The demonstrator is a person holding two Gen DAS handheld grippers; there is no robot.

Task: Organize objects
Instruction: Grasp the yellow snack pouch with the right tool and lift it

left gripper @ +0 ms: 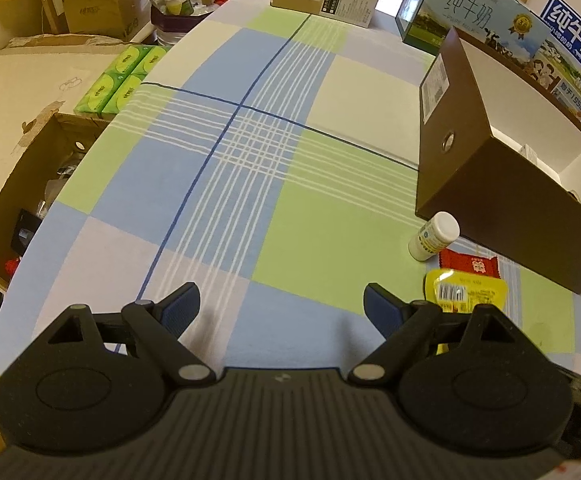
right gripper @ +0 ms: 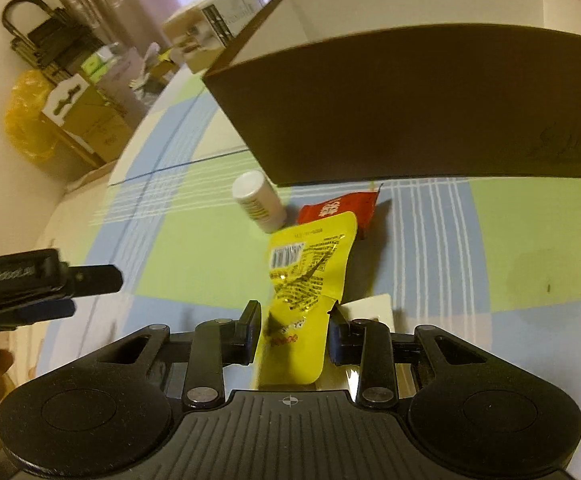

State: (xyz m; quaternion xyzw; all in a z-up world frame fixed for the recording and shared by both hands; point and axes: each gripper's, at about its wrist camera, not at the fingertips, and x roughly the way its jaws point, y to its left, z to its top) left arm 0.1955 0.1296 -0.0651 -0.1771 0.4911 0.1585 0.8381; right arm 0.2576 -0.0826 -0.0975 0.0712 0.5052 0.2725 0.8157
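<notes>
Closest to the lens, right tongs (right gripper: 293,334) pinching the yellow snack packet (right gripper: 304,276), pads pressed on its near end, far end drooping toward the brown box (right gripper: 410,104). Left tongs (left gripper: 281,306) spread wide, nothing between them, hovering over bare plaid cloth on the counter (left gripper: 250,160) well left of the brown box.

Progress, by the look of things: early to middle. One item in hand, not yet inside the brown box. White pill bottle (right gripper: 259,201) lying on its side just in front of the brown box's near corner; red sachet (right gripper: 340,208) flat beside the bottle, close under the same wall, partly covered by the yellow packet. Pale card (right gripper: 374,308) under the right tongs, too hidden to identify. Likely two or three pieces left to move.

Brown box: open-topped, white inside, mostly out of sight; some small pale item showing against the inner wall from the left view, not identifiable. Rest of its contents impossible to tell
</notes>
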